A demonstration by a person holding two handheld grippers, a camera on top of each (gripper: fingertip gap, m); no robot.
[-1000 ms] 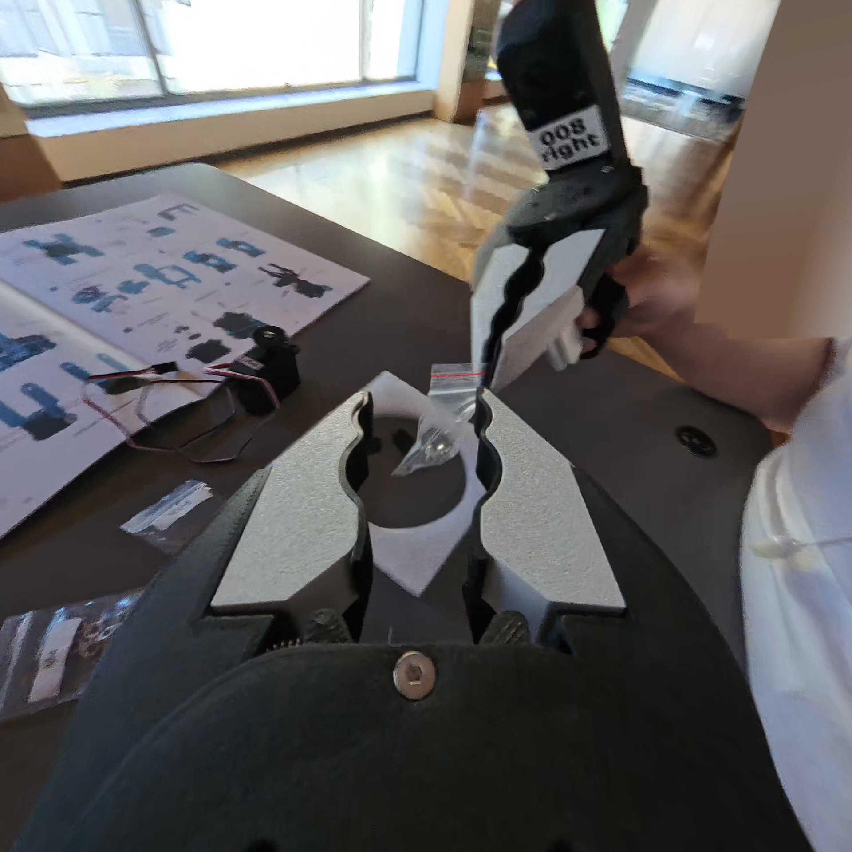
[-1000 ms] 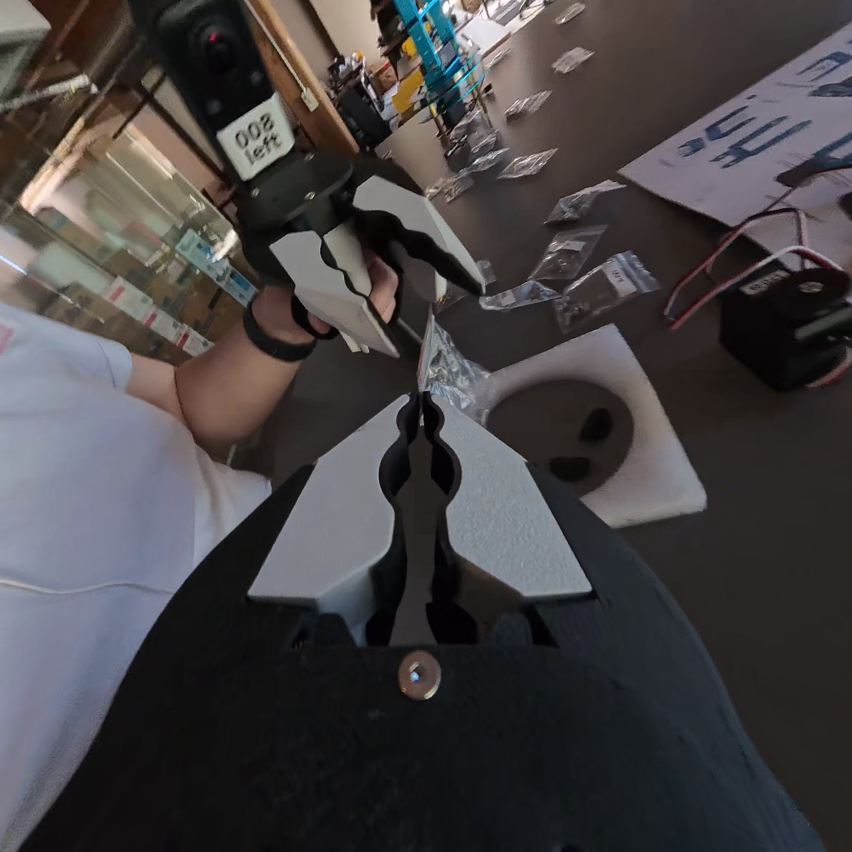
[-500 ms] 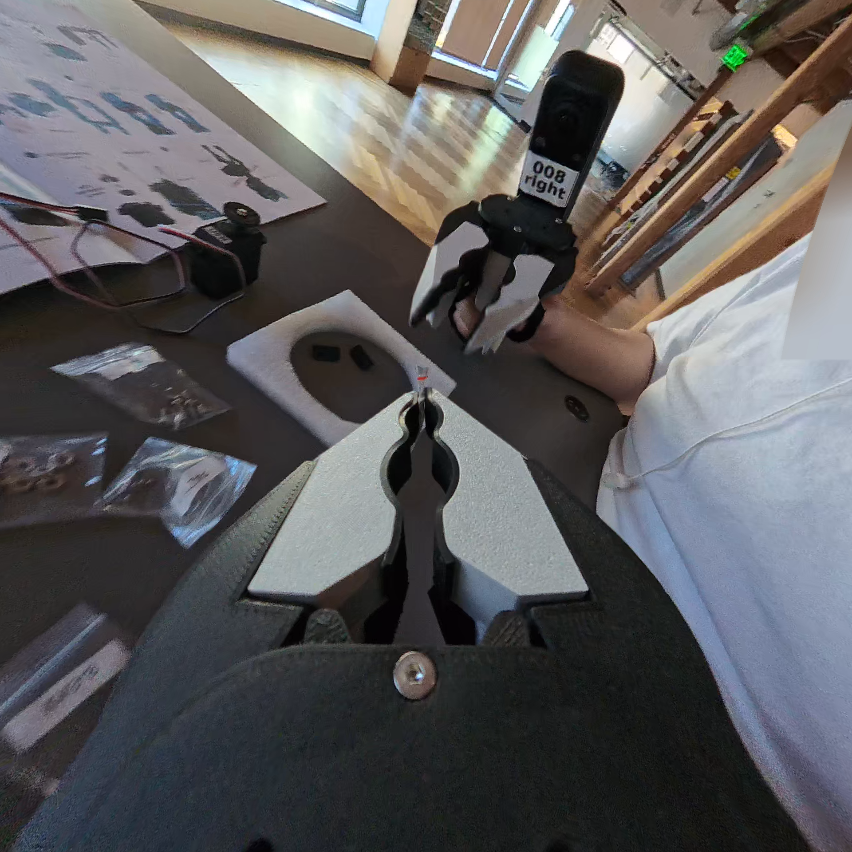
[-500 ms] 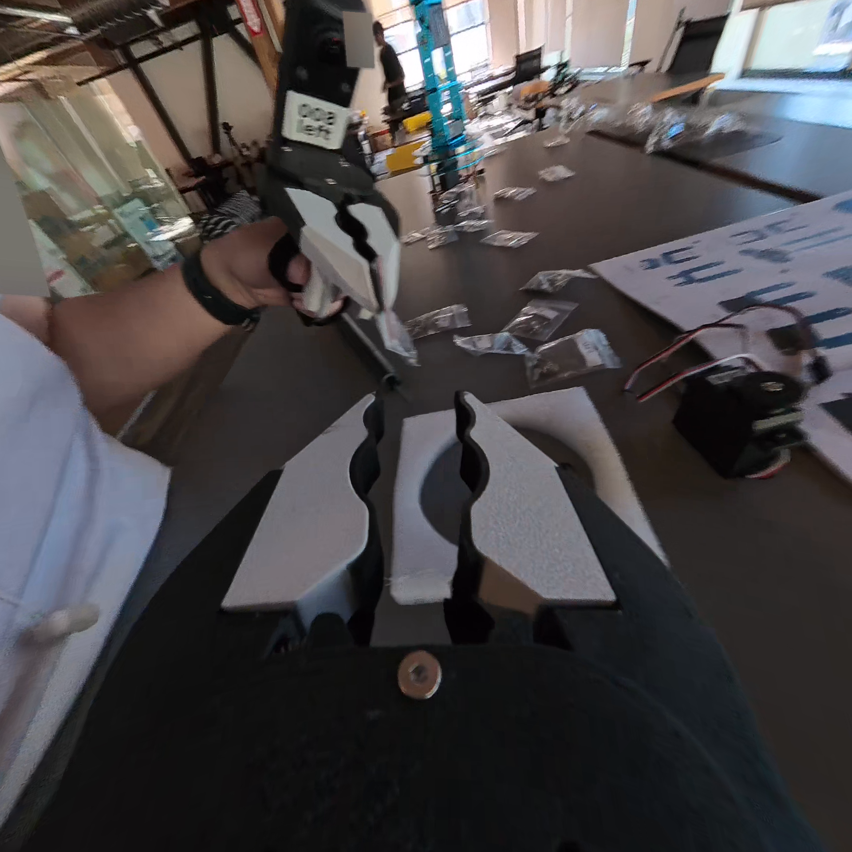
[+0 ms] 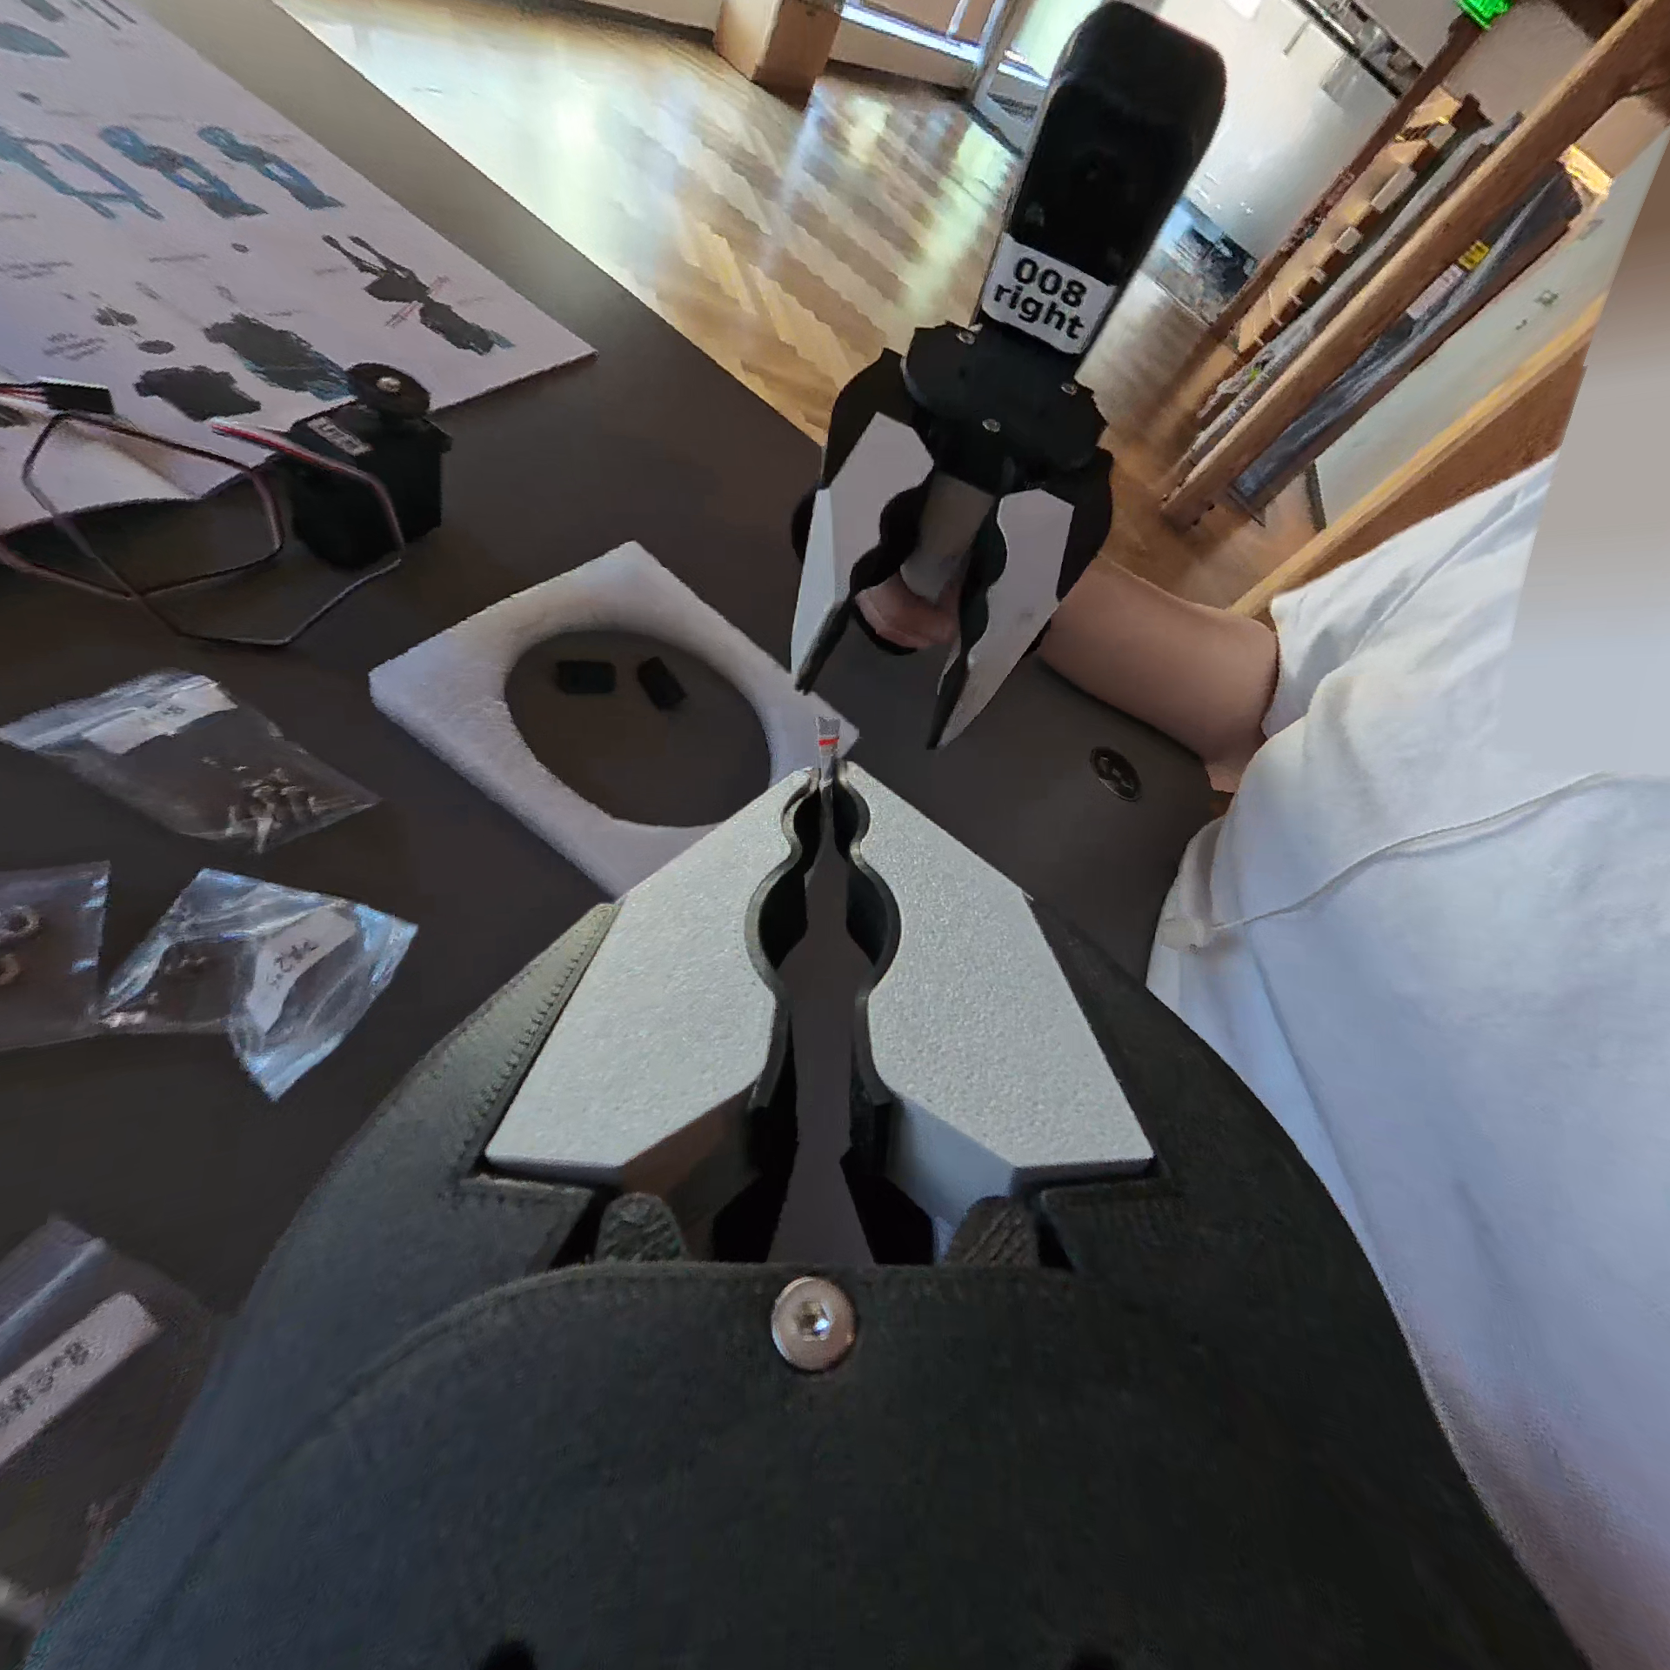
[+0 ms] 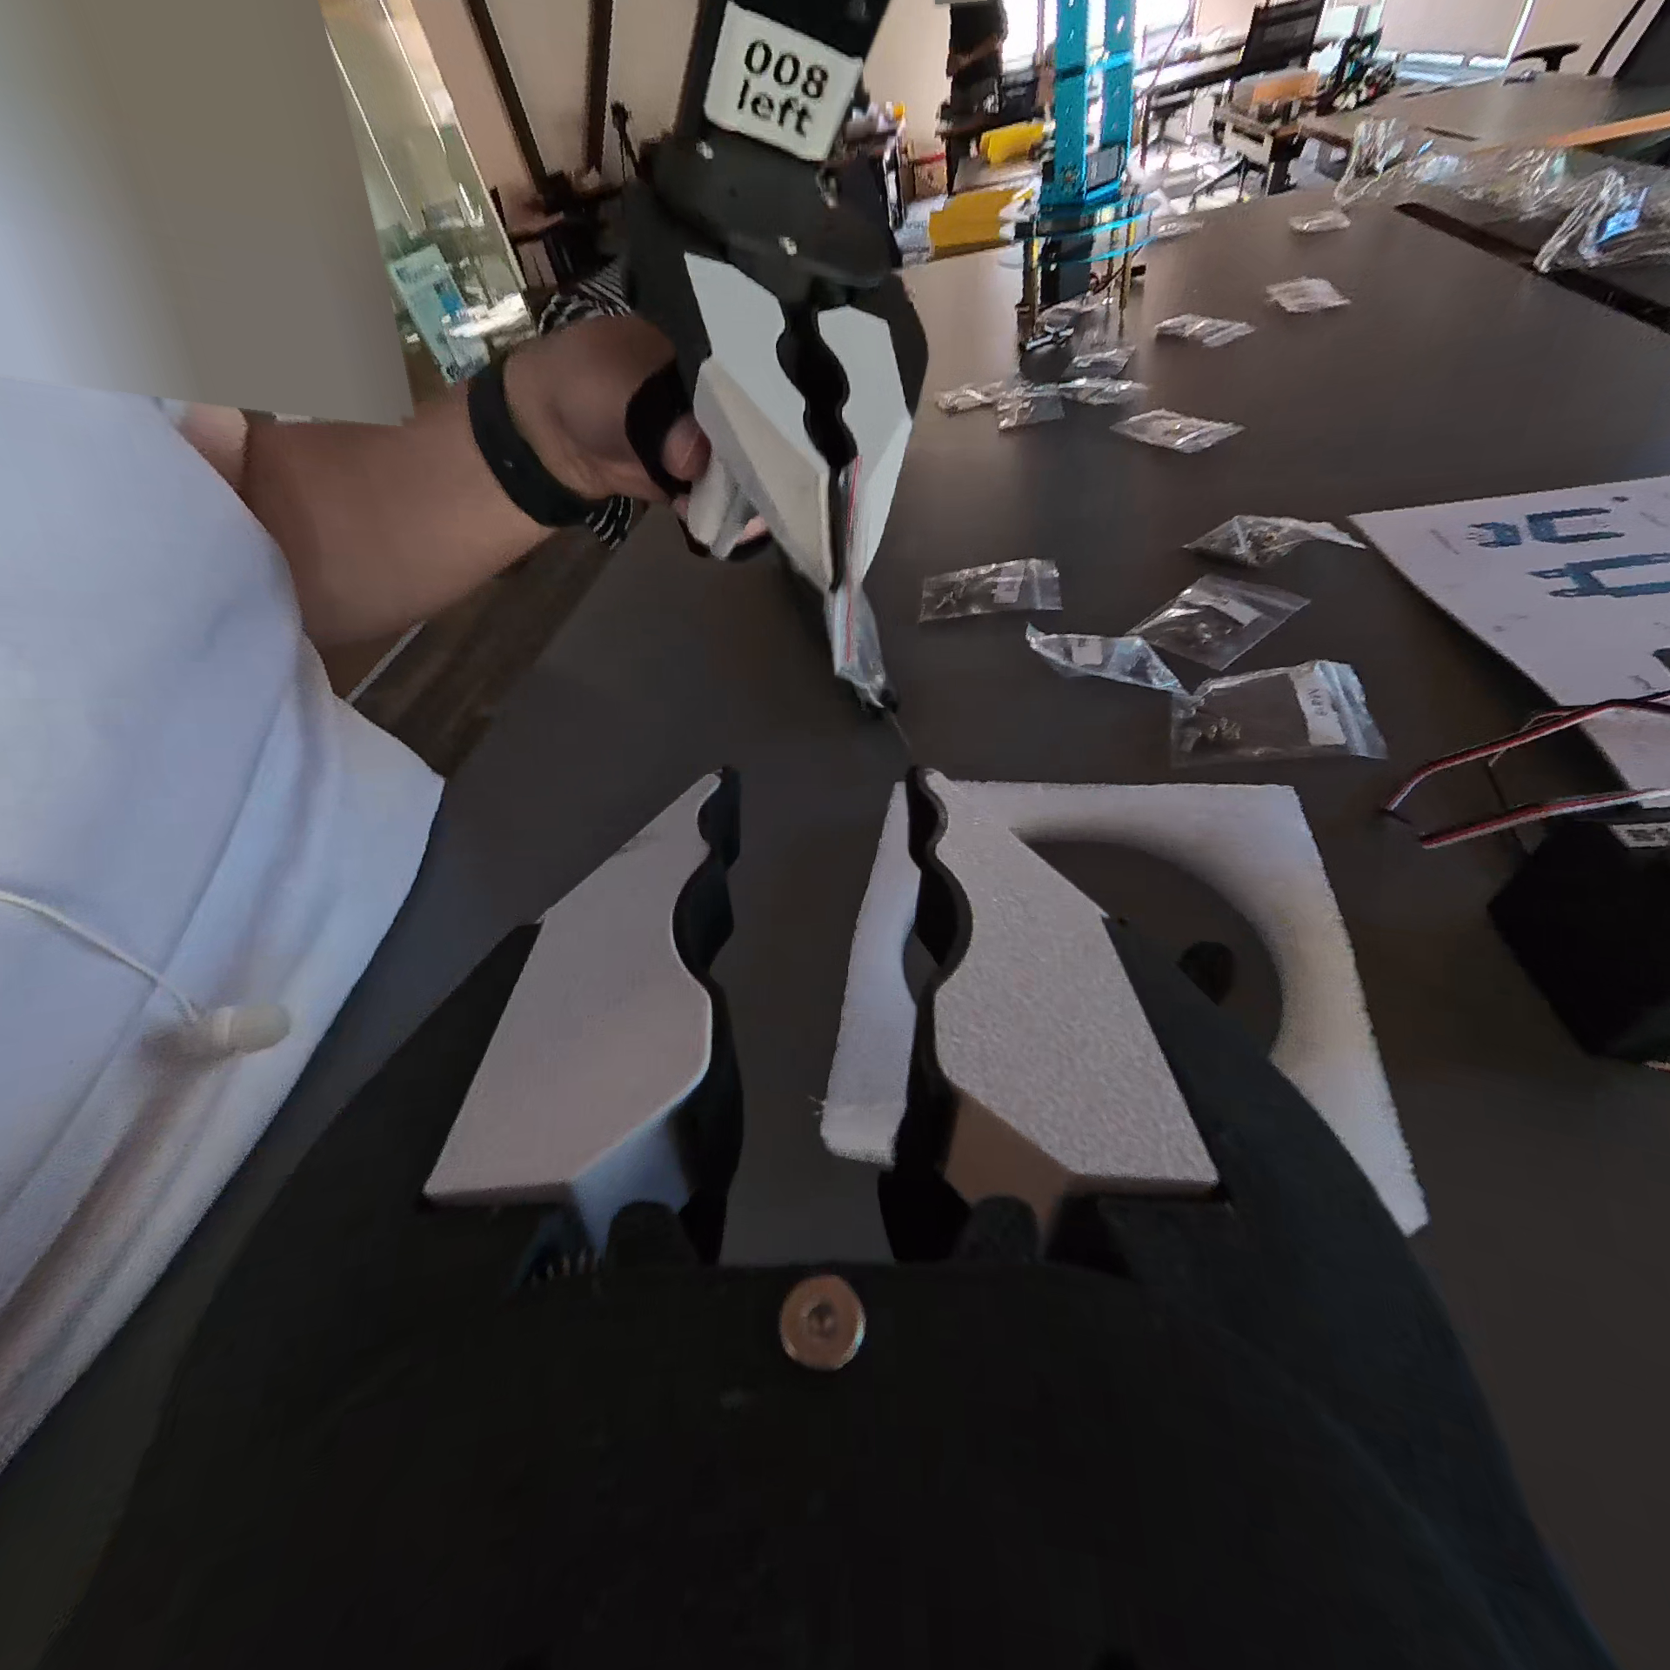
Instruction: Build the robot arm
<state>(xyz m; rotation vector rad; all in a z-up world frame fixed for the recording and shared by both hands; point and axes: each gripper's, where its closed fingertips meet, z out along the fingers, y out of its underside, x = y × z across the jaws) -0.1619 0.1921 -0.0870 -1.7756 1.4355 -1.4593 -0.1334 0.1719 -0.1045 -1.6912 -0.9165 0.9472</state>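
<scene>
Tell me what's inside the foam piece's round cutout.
Two small black parts lie in the foam piece's cutout on the dark table. In the right wrist view, the right gripper covers most of it.

between the two grippers the dark table (image 6: 687, 687) is bare, giving open passage beside the white foam frame (image 5: 470, 705). beyond the frame, the black servo (image 5: 370, 488) with its looping wires (image 5: 136, 578) blocks the way, and clear parts bags (image 6: 1193, 623) crowd the table past it
</scene>
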